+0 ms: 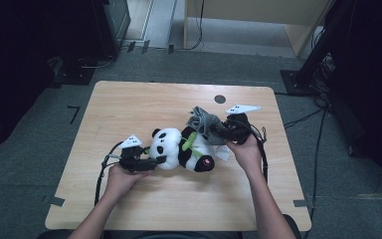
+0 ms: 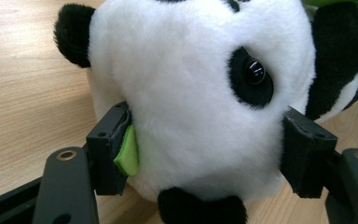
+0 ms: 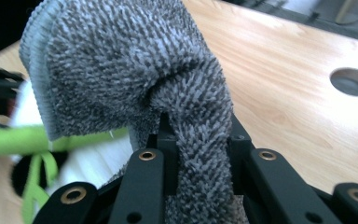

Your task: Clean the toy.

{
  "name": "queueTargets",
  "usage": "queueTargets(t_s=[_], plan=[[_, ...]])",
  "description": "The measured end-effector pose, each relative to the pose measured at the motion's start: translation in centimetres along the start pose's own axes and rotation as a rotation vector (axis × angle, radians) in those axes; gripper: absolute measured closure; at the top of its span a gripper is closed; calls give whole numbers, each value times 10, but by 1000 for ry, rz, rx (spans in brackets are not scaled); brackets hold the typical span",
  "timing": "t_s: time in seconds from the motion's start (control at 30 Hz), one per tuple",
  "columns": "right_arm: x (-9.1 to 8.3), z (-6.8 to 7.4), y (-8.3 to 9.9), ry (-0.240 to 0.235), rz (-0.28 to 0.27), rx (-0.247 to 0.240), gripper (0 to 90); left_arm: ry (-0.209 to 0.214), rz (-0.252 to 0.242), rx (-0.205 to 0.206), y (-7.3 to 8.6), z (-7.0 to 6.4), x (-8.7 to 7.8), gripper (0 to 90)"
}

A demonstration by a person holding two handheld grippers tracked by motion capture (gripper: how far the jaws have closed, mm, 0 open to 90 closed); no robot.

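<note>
A black and white plush panda [image 1: 181,148] with a green ribbon lies on its side in the middle of the wooden table [image 1: 129,104]. My left gripper [image 1: 151,160] is closed around the panda's white head [image 2: 191,93], one jaw pressing each side. A fluffy grey cloth [image 1: 202,121] is bunched above the panda's body. My right gripper [image 1: 219,130] is shut on that grey cloth [image 3: 135,79], which folds over and bulges out between the jaws. The panda's green ribbon [image 3: 37,140] shows blurred beneath the cloth.
A round hole [image 1: 220,99] pierces the tabletop near the far edge, also seen as the hole [image 3: 353,81] in the right gripper view. Cables trail from both grippers. Dark equipment and stands surround the table on the floor.
</note>
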State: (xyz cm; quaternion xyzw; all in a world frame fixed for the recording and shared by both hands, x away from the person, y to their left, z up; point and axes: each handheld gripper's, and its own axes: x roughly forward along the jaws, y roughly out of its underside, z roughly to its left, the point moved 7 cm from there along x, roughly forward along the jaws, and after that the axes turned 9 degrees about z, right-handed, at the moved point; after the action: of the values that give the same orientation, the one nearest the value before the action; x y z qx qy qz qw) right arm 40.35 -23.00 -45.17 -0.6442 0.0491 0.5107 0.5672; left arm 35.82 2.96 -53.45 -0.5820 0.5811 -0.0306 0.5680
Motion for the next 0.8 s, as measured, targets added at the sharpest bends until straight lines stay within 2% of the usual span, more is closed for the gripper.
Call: queueTargets(t_s=[0.07, 0.37, 0.43, 0.53, 0.6, 0.67, 0.8], plan=[[1, -3, 3, 8, 4, 10, 757, 7, -4, -6, 0, 1, 0, 294], [2, -21, 14, -24, -30, 91, 757, 9, 0, -16, -2, 1, 1, 295], [2, -26, 18, -6, -17, 106, 759, 11, 5, -17, -2, 2, 1, 295], [6, -36, 28, 31, 34, 132, 761, 10, 7, -14, -3, 3, 1, 295], [8, -40, 34, 20, 45, 160, 761, 9, 8, -14, -3, 3, 1, 295], [6, -45, 35, 16, 38, 179, 761, 10, 8, -14, -3, 3, 1, 295], [-11, -50, 28, 5, -23, 223, 761, 9, 9, -13, -3, 3, 1, 294]])
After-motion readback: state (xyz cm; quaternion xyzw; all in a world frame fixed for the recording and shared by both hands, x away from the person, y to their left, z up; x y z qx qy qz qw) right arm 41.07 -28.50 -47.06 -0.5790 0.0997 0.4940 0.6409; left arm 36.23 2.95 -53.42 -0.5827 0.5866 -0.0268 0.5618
